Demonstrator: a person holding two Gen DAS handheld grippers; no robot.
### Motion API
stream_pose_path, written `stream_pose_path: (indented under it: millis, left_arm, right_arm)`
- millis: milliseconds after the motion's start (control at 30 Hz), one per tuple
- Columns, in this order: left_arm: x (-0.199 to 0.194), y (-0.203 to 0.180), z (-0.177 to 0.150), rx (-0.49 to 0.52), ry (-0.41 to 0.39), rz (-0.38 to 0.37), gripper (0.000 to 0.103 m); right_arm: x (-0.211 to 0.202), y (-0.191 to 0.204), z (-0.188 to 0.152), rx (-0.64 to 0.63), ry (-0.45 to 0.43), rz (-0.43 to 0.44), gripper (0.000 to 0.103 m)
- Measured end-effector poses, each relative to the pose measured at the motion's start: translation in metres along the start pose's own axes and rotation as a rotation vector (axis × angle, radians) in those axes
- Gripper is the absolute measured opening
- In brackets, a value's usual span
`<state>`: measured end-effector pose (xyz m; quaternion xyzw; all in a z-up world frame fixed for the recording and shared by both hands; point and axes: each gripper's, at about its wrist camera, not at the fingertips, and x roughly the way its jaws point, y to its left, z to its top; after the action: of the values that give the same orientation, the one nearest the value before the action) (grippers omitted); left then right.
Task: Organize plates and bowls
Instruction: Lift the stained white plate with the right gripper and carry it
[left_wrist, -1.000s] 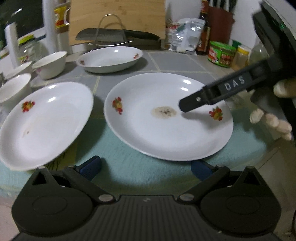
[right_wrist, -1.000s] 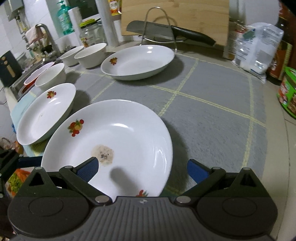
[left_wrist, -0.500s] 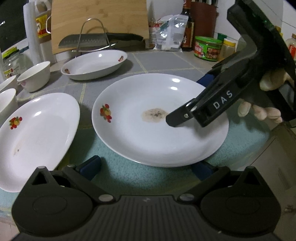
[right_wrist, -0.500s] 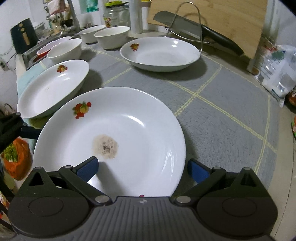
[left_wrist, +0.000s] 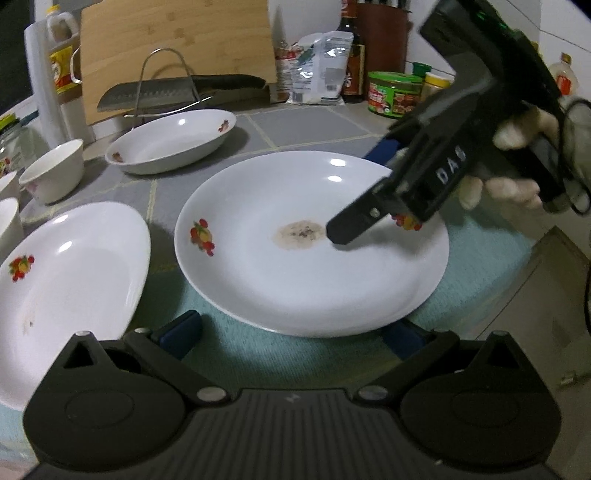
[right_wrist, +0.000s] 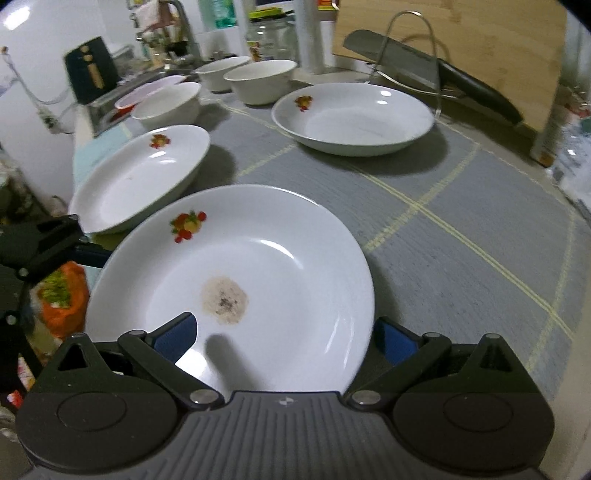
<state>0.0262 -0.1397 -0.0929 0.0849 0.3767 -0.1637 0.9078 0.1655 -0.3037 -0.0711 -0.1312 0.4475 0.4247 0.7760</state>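
A large white plate (left_wrist: 295, 258) with fruit prints and a brown stain lies at the counter's near edge; it also shows in the right wrist view (right_wrist: 258, 280). My right gripper (right_wrist: 284, 339) is open, one finger over the plate's rim and one beside it; in the left wrist view (left_wrist: 354, 225) it reaches over the plate. My left gripper (left_wrist: 291, 332) is open, just short of the plate's near rim. A second plate (left_wrist: 62, 284) lies to the left. A deeper plate (left_wrist: 173, 144) sits behind. White bowls (right_wrist: 258, 83) stand at the back left.
A grey mat (right_wrist: 461, 221) covers the counter, with a teal cloth (left_wrist: 258, 350) under the near plates. A knife on a wire rack (left_wrist: 177, 92), a wooden board (left_wrist: 177, 51), bottles and jars (left_wrist: 391, 96) line the back. The counter edge drops off at right.
My right gripper has tilted and moved further over the stained plate. My left gripper has shifted a little, keeping the plate in front of it.
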Motion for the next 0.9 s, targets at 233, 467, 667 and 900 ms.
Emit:
stream_pose_path:
  millis: [233,467,667,900]
  left_arm:
    - [0.003,-0.003,0.004,0.065,-0.005,-0.022,0.102]
    - [0.005,-0.003,0.006,0.080,0.002,-0.039,0.102]
    - [0.007,-0.003,0.008,0.077,0.014,-0.044,0.102]
    - [0.008,-0.002,0.011,0.080,0.019,-0.050,0.102]
  right_arm:
    - [0.005,-0.007,0.011,-0.016,0.010,0.078,0.102]
    - [0.004,-0.010,0.015,-0.011,0.020,0.106,0.095]
    - [0.003,-0.017,0.016,0.035,0.019,0.129,0.092]
    - [0.001,-0.020,0.017,0.062,0.028,0.146,0.092]
